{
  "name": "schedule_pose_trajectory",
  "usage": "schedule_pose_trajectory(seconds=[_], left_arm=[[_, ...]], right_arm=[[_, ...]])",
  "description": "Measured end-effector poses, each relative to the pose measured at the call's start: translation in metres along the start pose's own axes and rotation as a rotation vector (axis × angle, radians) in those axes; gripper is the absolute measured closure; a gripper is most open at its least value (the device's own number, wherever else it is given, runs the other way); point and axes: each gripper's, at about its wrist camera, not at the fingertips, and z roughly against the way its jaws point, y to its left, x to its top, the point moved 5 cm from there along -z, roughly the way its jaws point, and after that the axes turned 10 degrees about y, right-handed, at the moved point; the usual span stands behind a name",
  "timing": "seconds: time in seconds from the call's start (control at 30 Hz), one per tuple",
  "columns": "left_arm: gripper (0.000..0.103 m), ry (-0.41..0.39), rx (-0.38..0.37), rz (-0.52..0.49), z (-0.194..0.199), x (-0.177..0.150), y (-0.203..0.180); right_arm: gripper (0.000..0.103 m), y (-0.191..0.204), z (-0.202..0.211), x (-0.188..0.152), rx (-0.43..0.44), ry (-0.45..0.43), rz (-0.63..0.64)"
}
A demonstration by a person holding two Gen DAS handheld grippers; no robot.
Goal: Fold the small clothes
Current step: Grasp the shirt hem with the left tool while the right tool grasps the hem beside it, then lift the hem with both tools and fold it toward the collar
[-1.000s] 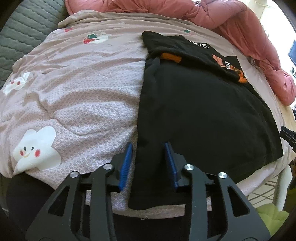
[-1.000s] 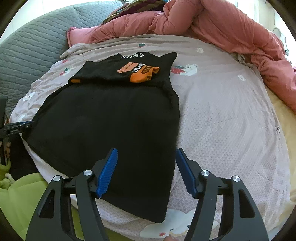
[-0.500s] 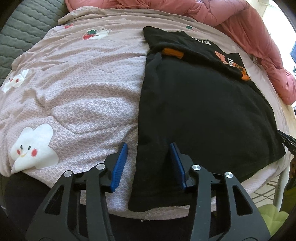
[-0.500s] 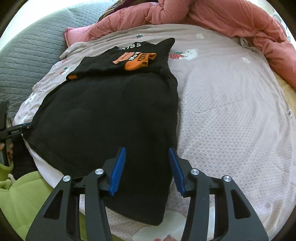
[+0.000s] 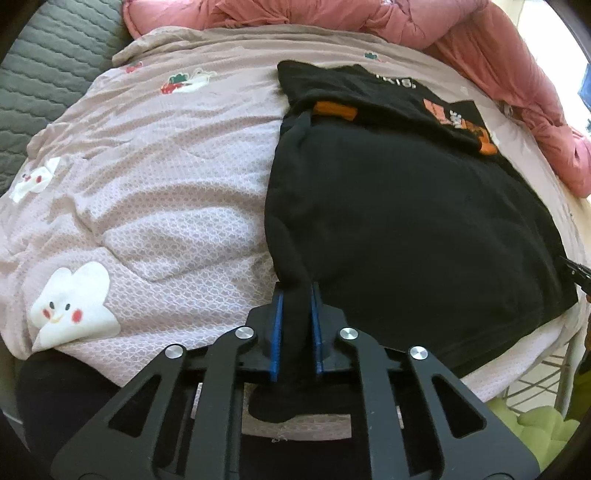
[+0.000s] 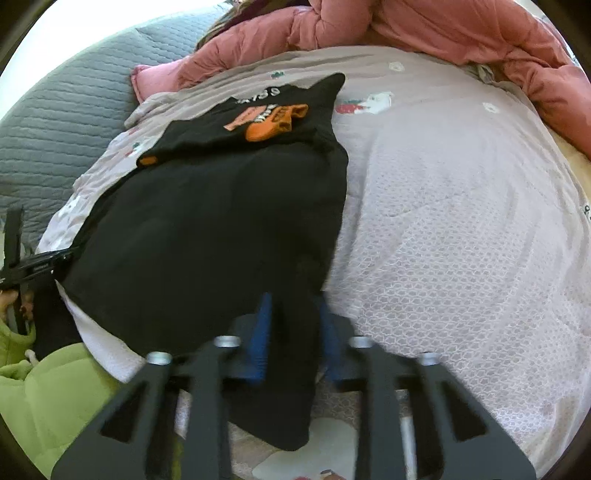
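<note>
Your black shirt (image 5: pixel 406 206) lies flat on the pink bedsheet (image 5: pixel 166 177), collar end folded over at the far side w/ orange print (image 6: pixel 273 120) showing on top. Your left gripper (image 5: pixel 295 302) is pinched together on the shirt's near left edge by the hem; fabric bunches up btwn the blue pads (image 5: pixel 277 325). Your right gripper (image 6: pixel 291 314) sits on the near right edge, blue pads close in on both sides of a raised fold of cloth; view is blurred but it reads as clamped on the shirt. Pink duvet (image 6: pixel 424 33) is heaped along the far side of the bed, grey quilted cover (image 6: pixel 70 122) to the left, green cushion (image 6: pixel 48 391) down by the bed edge.
</note>
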Motion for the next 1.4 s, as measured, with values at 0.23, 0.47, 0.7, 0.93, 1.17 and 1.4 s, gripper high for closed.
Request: schedule_pose_trajectory(seconds=[0.23,0.47,0.7,0.93,1.17,1.4], left_arm=[[0.099,-0.069,-0.036,0.011,0.031,0.012,-0.002],[0.099,-0.149,-0.061,0.031,0.064,0.051,-0.001],[0.099,-0.178,-0.065,0.068,0.07,0.103,0.002],[0.099,-0.196,-0.058,0.111,0.053,0.148,0.003],[0.099,-0.149,-0.049,0.138,0.009,0.182,0.002],[0.092,-0.122,-0.109,0.161,-0.02,0.191,0.006]], right_arm=[[0.095,0.003,0.035,0.015,0.068,-0.114,0.02],[0.095,0.001,0.062,0.058,0.134,-0.238,0.005],[0.095,-0.01,0.069,0.101,0.124,-0.32,-0.009],[0.095,-0.026,0.055,0.135,0.084,-0.329,-0.025],[0.095,-0.04,0.015,0.164,0.019,-0.271,-0.048],[0.091,-0.056,-0.025,0.173,0.004,-0.202,-0.11]])
